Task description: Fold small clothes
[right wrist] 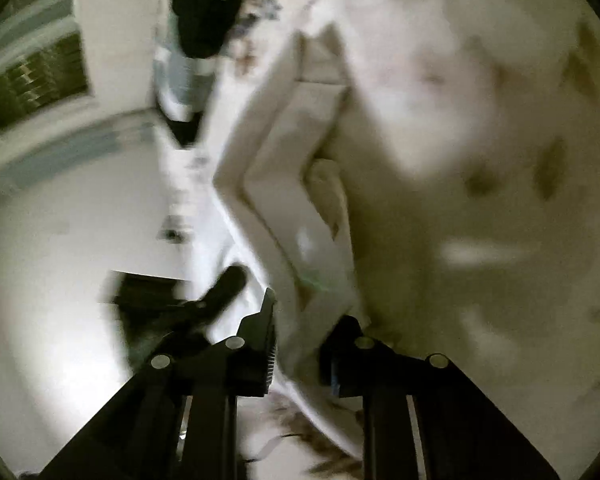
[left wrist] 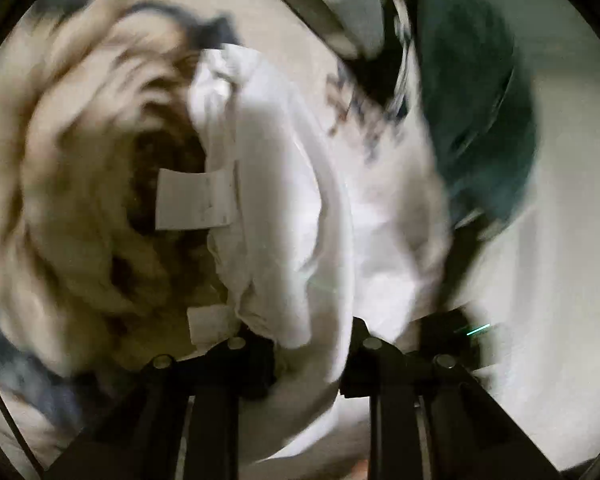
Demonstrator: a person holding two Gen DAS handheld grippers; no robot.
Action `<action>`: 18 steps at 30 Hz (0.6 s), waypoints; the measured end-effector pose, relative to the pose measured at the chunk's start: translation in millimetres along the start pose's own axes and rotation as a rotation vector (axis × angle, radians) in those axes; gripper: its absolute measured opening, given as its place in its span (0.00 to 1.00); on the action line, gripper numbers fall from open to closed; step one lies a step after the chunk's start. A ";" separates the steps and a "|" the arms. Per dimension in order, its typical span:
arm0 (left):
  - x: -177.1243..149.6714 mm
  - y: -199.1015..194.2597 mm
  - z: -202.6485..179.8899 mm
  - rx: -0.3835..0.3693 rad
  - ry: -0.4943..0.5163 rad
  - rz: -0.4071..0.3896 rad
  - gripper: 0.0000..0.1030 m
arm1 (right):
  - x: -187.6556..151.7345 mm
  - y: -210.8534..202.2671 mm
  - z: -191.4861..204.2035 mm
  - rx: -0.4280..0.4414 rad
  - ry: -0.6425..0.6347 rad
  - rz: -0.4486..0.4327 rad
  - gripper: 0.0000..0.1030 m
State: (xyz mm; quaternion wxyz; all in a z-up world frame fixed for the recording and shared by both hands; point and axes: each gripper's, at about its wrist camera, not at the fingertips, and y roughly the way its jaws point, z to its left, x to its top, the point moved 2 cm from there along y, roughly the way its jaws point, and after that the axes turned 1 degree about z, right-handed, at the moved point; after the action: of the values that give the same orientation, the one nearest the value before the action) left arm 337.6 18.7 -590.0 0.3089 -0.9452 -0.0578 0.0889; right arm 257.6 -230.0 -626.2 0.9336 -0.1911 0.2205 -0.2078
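My left gripper (left wrist: 312,356) is shut on a white garment (left wrist: 276,208) whose hem bunches between the jaws; two white care labels (left wrist: 194,200) hang from its seam. The cloth hangs in front of the camera and the picture is blurred by motion. My right gripper (right wrist: 300,336) is shut on a white folded edge of the same garment (right wrist: 296,184), which runs up from the jaws. A cream printed cloth (left wrist: 84,152) lies behind on the left in the left wrist view and fills the right of the right wrist view (right wrist: 480,160).
A dark teal garment (left wrist: 476,92) lies at the upper right of the left wrist view. The other gripper's black body with a teal and white striped sleeve (right wrist: 204,20) shows at the top of the right wrist view. The white surface (right wrist: 80,240) spreads on the left.
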 end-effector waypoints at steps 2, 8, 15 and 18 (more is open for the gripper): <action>-2.9 -1.0 27.2 -0.099 -0.127 0.010 0.18 | 0.8 -1.6 -8.0 0.003 0.030 0.018 0.20; -15.5 5.9 50.4 -0.042 -0.159 0.043 0.38 | -1.2 14.5 -4.7 -0.356 -0.111 0.110 0.42; 1.2 -13.0 21.3 0.037 -0.073 -0.035 0.72 | 29.4 7.2 31.3 -0.318 -0.179 -0.004 0.52; -10.8 -20.6 11.5 0.105 -0.050 -0.091 0.72 | 55.2 8.7 13.7 -0.451 -0.108 -0.014 0.15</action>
State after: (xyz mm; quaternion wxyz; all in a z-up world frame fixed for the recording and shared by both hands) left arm 323.6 40.0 -585.4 0.3601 -0.9216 -0.1036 0.1014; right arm 312.0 -245.1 -637.1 0.8762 -0.4074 0.2096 -0.1492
